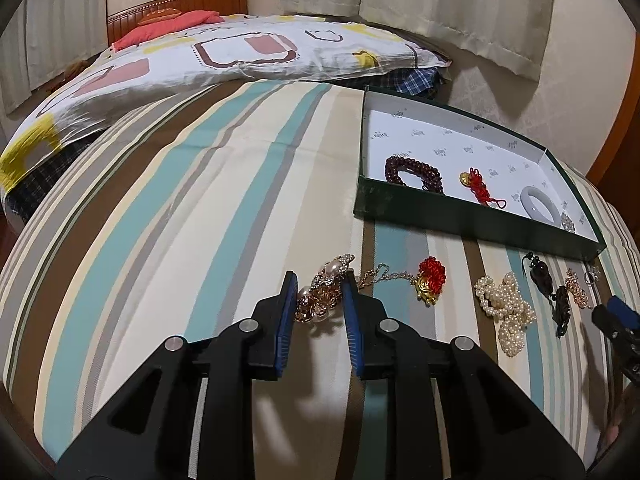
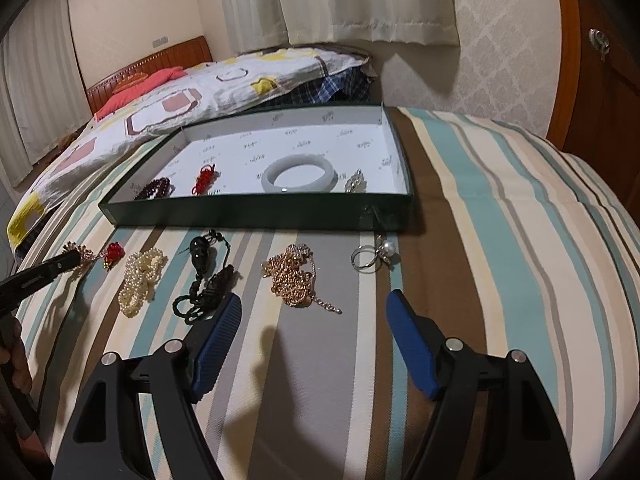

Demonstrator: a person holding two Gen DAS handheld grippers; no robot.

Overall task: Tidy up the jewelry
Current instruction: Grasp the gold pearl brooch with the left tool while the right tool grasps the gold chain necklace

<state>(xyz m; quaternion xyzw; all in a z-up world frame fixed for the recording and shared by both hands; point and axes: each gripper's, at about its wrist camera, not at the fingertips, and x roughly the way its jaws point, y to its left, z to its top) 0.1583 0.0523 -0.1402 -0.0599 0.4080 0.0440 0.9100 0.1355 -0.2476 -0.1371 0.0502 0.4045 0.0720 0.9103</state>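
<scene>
Jewelry lies in a row on the striped bed cover just in front of the green box (image 2: 256, 212). The left-wrist view alone shows the left tool (image 1: 320, 300) pinching a gold-and-pearl brooch cluster (image 1: 320, 296), well left of the box. The right-wrist view alone shows the right tool (image 2: 314, 312) spread wide and empty, a gold chain (image 2: 292, 280) before it and a pearl ring (image 2: 374, 256) near the box's right corner.
</scene>
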